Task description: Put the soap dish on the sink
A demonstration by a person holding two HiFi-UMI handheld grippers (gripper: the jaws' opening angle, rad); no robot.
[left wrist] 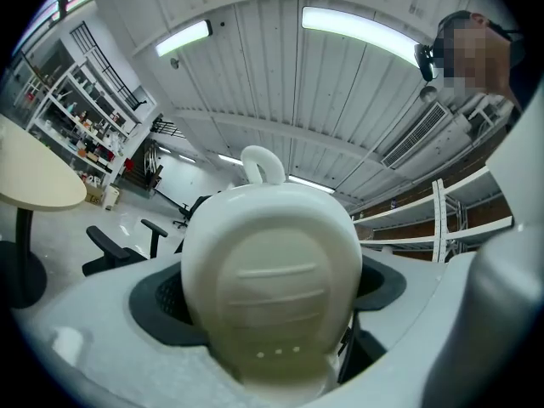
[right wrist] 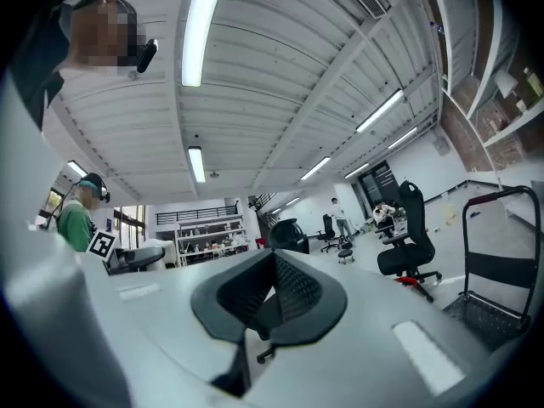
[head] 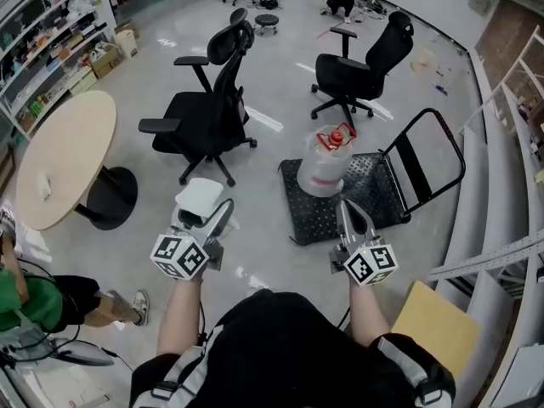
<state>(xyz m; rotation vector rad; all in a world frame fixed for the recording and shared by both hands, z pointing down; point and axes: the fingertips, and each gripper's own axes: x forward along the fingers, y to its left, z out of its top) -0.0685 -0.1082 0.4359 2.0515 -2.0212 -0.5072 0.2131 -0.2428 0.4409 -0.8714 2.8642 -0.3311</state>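
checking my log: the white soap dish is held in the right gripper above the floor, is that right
Not quite. The white soap dish is held in the left gripper, above the floor, as the left gripper view shows. The right gripper has its jaws together on nothing.

White soap dish (head: 198, 195), black-and-white square markers on left gripper (head: 204, 209) and right gripper (head: 348, 211), black office chairs (head: 208, 113), beige round table (head: 64, 155) left, red-capped clear jug (head: 323, 164), black dimpled cart (head: 374, 189), glossy grey floor (head: 280, 75)
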